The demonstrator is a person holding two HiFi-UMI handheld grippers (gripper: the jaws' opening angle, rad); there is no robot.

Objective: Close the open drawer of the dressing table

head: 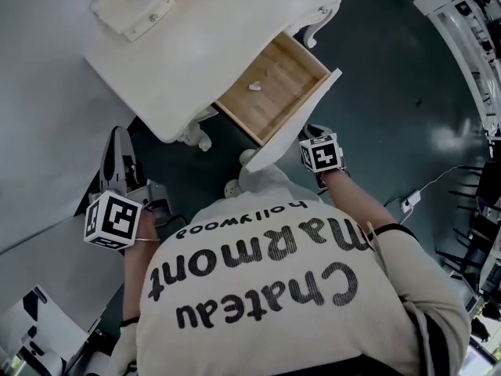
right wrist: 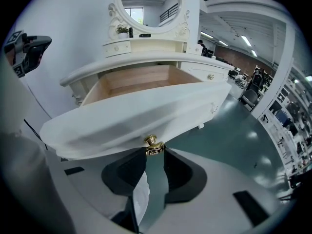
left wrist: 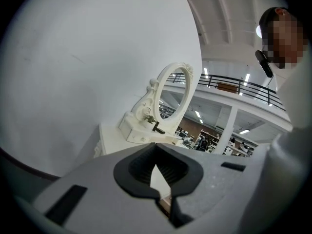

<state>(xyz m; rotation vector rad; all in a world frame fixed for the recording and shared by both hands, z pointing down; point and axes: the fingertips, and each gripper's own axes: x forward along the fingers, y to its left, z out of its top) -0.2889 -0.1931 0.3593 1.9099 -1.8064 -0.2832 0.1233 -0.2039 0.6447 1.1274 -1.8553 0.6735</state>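
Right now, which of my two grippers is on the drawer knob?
The right gripper: its fingers clasp the gold knob on the open drawer's front. The left gripper is off to the side, shut on nothing, facing the mirror.

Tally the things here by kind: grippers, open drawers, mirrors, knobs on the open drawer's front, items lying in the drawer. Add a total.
Hand-held grippers with marker cubes: 2 (left gripper, right gripper)
Open wooden drawer with white front: 1
Oval white-framed mirror: 1
Gold round knob on that front: 1
Small pink item in the drawer: 1
Total: 6
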